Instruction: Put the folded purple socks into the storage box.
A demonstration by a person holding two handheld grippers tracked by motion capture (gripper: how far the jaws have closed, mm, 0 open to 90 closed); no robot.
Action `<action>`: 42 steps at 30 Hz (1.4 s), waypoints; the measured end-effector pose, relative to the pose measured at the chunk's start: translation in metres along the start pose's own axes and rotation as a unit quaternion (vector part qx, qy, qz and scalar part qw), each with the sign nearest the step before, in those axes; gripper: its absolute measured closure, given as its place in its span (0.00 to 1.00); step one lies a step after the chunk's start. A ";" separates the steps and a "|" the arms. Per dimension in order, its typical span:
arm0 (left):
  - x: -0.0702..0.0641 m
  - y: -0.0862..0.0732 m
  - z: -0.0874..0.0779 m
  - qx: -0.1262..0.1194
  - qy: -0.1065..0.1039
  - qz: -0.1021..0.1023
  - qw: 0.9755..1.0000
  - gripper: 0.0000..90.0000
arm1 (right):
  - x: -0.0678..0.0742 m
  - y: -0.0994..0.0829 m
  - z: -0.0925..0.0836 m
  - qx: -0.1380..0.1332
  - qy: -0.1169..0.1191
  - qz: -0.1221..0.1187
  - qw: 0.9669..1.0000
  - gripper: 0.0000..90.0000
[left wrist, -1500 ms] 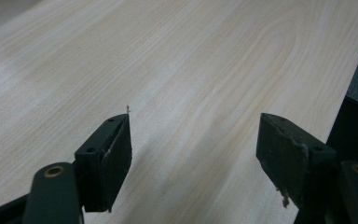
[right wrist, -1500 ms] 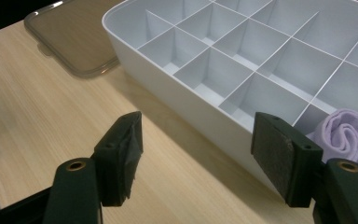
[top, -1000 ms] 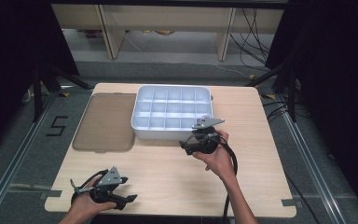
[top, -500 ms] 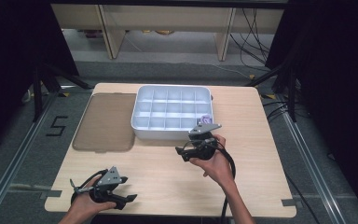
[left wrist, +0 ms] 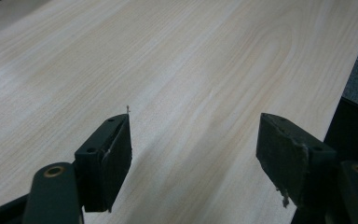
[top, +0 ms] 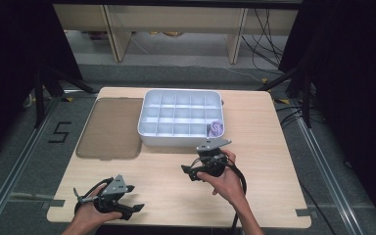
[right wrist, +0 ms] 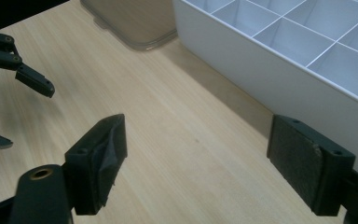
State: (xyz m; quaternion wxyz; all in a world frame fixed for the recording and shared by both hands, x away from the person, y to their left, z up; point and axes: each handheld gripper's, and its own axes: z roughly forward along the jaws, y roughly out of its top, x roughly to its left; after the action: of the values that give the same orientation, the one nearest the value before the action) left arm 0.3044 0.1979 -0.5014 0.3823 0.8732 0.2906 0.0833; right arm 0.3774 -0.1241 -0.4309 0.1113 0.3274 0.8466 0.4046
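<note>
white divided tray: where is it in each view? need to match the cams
High view: white divided tray sits centre, at the table's far side, with a purple item in its near right compartment.
Left gripper view: not identifiable; bare wooden table ahead of the open tongs.
Right gripper view: upper right, its white side wall running diagonally.
Shared landmark: the brown translucent lid lying beside the tray, at top centre in the right gripper view.

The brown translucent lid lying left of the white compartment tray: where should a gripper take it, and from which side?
Judging by its pose, grip the brown lid at its near edge, best the rounded near corner beside the white compartment tray. It lies flat on the table, so only its thin rim offers a hold. Come in low from the person's side, with one jaw under the rim and one on top.
</note>
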 end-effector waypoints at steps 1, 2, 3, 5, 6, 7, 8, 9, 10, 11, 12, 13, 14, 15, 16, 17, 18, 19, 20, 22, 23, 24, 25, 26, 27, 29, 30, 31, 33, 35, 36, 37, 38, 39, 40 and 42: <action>0.001 0.000 0.000 0.000 0.000 0.008 1.000 0.29 | 0.000 0.000 0.000 0.000 0.000 0.000 1.000 0.23; 0.001 0.000 0.000 0.001 -0.001 0.010 1.000 0.29 | 0.002 -0.001 -0.001 0.002 -0.001 0.008 1.000 0.23; 0.001 0.000 -0.001 0.002 -0.001 0.011 1.000 0.29 | 0.002 -0.002 -0.001 -0.001 -0.001 0.000 1.000 0.23; -0.001 0.000 0.000 0.001 -0.002 -0.001 1.000 0.29 | 0.004 -0.004 -0.001 -0.002 -0.002 0.007 1.000 0.23; 0.000 0.000 0.000 0.003 0.001 0.003 1.000 0.29 | 0.005 -0.006 -0.002 0.001 -0.001 0.001 1.000 0.22; 0.001 0.001 -0.001 0.004 0.001 0.017 1.000 0.29 | 0.006 -0.007 -0.002 0.004 -0.001 0.002 1.000 0.22; 0.001 0.001 -0.001 0.004 0.001 0.017 1.000 0.29 | 0.008 -0.008 -0.002 0.004 0.000 0.003 1.000 0.21; 0.000 0.001 0.000 0.001 -0.003 0.011 1.000 0.29 | 0.008 -0.008 -0.002 0.004 0.000 0.003 1.000 0.21; 0.000 0.001 0.000 0.002 -0.003 0.012 1.000 0.29 | 0.008 -0.009 -0.001 0.000 0.001 -0.004 1.000 0.21; 0.000 0.001 0.000 0.001 -0.003 0.012 1.000 0.29 | 0.010 -0.010 -0.001 0.005 0.000 -0.001 1.000 0.20; -0.001 0.001 0.000 0.002 -0.003 0.013 1.000 0.29 | 0.011 -0.012 -0.001 0.003 -0.001 -0.006 1.000 0.18; -0.001 0.001 0.000 0.002 -0.003 0.013 1.000 0.29 | 0.012 -0.013 -0.001 0.001 -0.003 0.000 1.000 0.18; -0.001 0.001 0.000 0.001 -0.003 0.012 1.000 0.29 | 0.012 -0.013 -0.001 0.001 -0.003 0.000 1.000 0.18; -0.001 0.001 0.000 0.001 -0.003 0.012 1.000 0.29 | 0.013 -0.013 -0.001 0.004 -0.007 0.002 1.000 0.18; -0.001 0.001 0.000 0.001 -0.003 0.012 1.000 0.29 | 0.012 -0.014 0.000 0.001 -0.005 -0.002 1.000 0.18; -0.001 0.001 0.000 0.001 -0.002 0.016 1.000 0.29 | 0.014 -0.015 -0.001 0.003 -0.008 0.003 1.000 0.18; -0.001 0.000 0.000 0.002 -0.001 0.007 1.000 0.29 | 0.013 -0.016 -0.001 0.000 -0.009 -0.001 1.000 0.18; -0.001 0.000 0.001 0.003 0.000 0.006 1.000 0.29 | 0.014 -0.017 -0.002 0.002 -0.011 0.009 1.000 0.18; -0.002 0.000 0.001 0.000 -0.003 0.003 1.000 0.29 | 0.014 -0.019 -0.001 0.001 -0.010 0.003 1.000 0.18; -0.003 0.000 0.000 0.001 -0.005 0.004 1.000 0.29 | 0.015 -0.021 -0.002 0.002 -0.012 0.006 1.000 0.18; -0.003 0.000 0.000 0.000 -0.005 0.003 1.000 0.29 | 0.015 -0.022 -0.001 0.002 -0.011 0.006 1.000 0.18; -0.003 0.001 0.000 0.000 -0.002 0.006 1.000 0.29 | 0.017 -0.025 -0.001 0.006 -0.005 0.010 1.000 0.18; -0.001 0.001 0.000 0.003 0.001 0.017 1.000 0.29 | 0.017 -0.025 -0.001 0.006 -0.005 0.010 1.000 0.18; -0.002 0.001 0.000 0.002 0.000 0.015 1.000 0.29 | 0.018 -0.026 0.000 0.008 -0.009 0.010 1.000 0.18; -0.001 0.001 0.000 0.002 -0.002 0.018 1.000 0.29 | 0.019 -0.029 0.001 0.008 -0.008 0.009 1.000 0.18; -0.001 0.001 0.000 0.003 -0.002 0.019 1.000 0.29 | 0.019 -0.030 0.000 0.011 -0.010 0.011 1.000 0.18; -0.002 0.001 0.000 0.002 -0.002 0.018 1.000 0.29 | 0.019 -0.031 0.002 0.003 -0.012 0.005 1.000 0.18; -0.002 0.001 0.000 0.002 -0.002 0.019 1.000 0.29 | 0.020 -0.031 0.001 0.009 -0.010 0.008 1.000 0.18; -0.002 0.001 0.000 0.002 -0.002 0.020 1.000 0.29 | 0.020 -0.033 0.002 0.008 -0.010 0.004 1.000 0.18; -0.002 0.001 0.000 0.002 -0.002 0.019 1.000 0.29 | 0.021 -0.035 0.002 0.008 -0.009 0.006 1.000 0.18; -0.003 0.001 0.000 0.001 -0.002 0.015 1.000 0.29 | 0.023 -0.036 0.001 0.008 -0.012 0.009 1.000 0.18; -0.003 0.001 0.000 0.001 -0.002 0.015 1.000 0.29 | 0.023 -0.036 0.001 0.008 -0.012 0.009 1.000 0.18; -0.003 0.001 0.000 -0.001 -0.005 0.013 1.000 0.29 | 0.024 -0.037 0.002 0.009 -0.008 0.015 1.000 0.18; -0.004 0.001 0.000 0.000 -0.003 0.008 1.000 0.29 | 0.024 -0.037 0.001 0.011 -0.009 0.007 1.000 0.18; -0.004 0.001 0.000 0.000 -0.002 0.007 1.000 0.29 | 0.024 -0.039 0.002 0.009 -0.011 0.002 1.000 0.18; -0.005 0.001 0.000 -0.004 -0.006 0.003 1.000 0.29 | 0.025 -0.040 0.002 0.013 -0.010 0.010 1.000 0.18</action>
State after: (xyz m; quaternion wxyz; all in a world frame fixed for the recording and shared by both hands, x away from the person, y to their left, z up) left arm 0.3009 0.1943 -0.5003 0.3872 0.8731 0.2852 0.0802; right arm 0.3404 -0.1253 -0.4605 0.1116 0.3419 0.8471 0.3912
